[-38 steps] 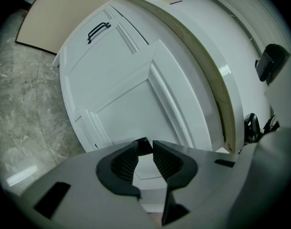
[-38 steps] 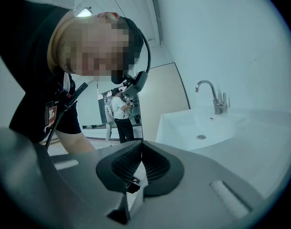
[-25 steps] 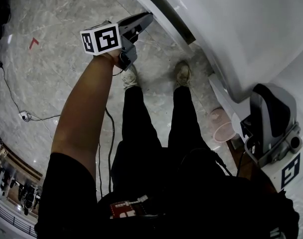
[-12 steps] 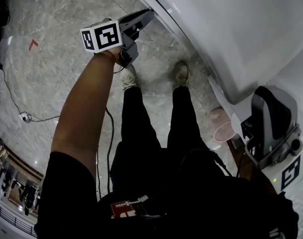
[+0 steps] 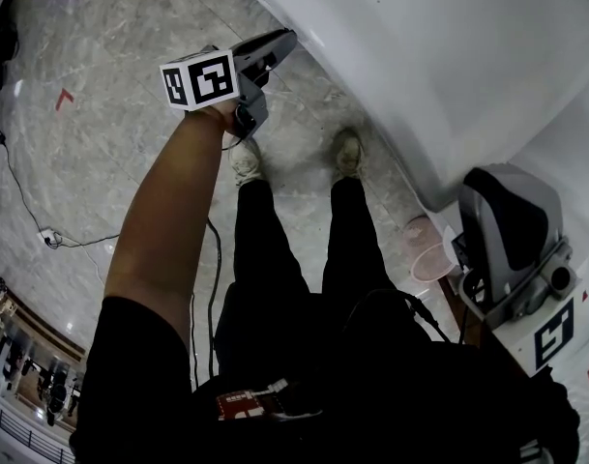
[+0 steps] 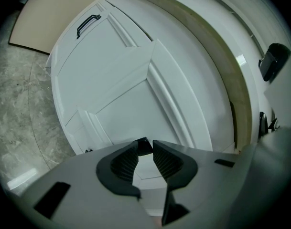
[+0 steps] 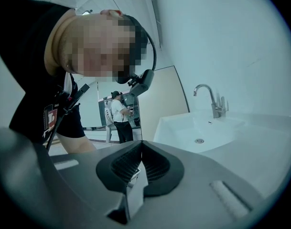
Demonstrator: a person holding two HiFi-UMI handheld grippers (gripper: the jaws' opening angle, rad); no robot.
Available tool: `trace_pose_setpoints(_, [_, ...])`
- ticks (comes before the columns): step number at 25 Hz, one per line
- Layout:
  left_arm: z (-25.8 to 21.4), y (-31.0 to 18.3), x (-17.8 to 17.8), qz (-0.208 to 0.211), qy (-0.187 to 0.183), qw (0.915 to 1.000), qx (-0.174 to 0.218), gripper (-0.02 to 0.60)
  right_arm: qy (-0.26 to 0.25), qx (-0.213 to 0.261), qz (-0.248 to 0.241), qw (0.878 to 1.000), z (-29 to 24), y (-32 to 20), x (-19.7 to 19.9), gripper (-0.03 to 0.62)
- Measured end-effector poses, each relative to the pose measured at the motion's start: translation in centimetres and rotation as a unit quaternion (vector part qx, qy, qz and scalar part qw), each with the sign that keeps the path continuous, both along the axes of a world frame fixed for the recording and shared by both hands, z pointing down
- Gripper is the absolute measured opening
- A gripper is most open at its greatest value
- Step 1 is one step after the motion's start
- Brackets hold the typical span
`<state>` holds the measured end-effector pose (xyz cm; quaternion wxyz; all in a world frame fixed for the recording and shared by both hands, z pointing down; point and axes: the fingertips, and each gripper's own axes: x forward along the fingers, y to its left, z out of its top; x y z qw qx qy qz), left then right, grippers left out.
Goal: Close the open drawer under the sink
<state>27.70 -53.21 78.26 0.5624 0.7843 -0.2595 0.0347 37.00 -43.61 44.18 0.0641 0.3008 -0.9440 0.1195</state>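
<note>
White drawer front [image 6: 126, 85], seemingly ajar under the sink [image 7: 198, 132], lies just ahead of the left gripper [image 6: 145, 147], whose empty, narrowly parted jaws have edged closer, suggesting the push is underway; the right gripper [image 7: 138, 163] idles closed.

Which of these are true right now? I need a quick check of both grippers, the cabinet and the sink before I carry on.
1. The left gripper is clamped on the black handle. False: its jaws stand apart with nothing between them, and the handle is far off, up and to the left.
2. The right gripper has its jaws together. True.
3. A faucet stands at the sink. True.
4. The left gripper points at the floor. False: it faces the white cabinet front.
</note>
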Motion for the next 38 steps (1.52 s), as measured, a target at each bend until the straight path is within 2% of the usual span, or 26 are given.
trace_pose_setpoints(29, [-0.4,-1.0,1.5,0.008,0.012,0.9999,0.007,0.089,0.004,-0.002,-0.007,1.0,-1.1,-0.7,-1.1,0.002])
trace_pose_setpoints(38, [-0.3,-0.7,1.2,0.01,0.015,0.9998,0.007,0.093,0.014,0.005,-0.03,0.999,-1.7,-1.1,-2.4,0.002])
